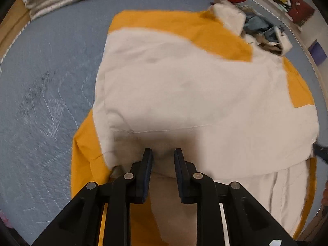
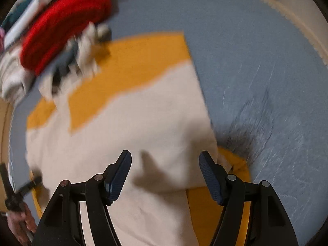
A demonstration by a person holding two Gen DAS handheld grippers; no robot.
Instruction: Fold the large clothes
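The garment, cream with mustard-yellow panels, lies spread on the blue-grey mat and fills the middle of both wrist views. We see our left gripper low in the centre of its frame, pointing steeply down, its jaws standing narrowly apart with a puckered ridge of cream cloth bunched between them; whether the pads truly pinch it we cannot tell. Our right gripper sits at the bottom centre of its frame with jaws spread wide above the cream cloth, gripping nothing. A red knitted item tops a blurred heap of clothes in the upper left of the right view. A hand shows at that frame's lower left edge.
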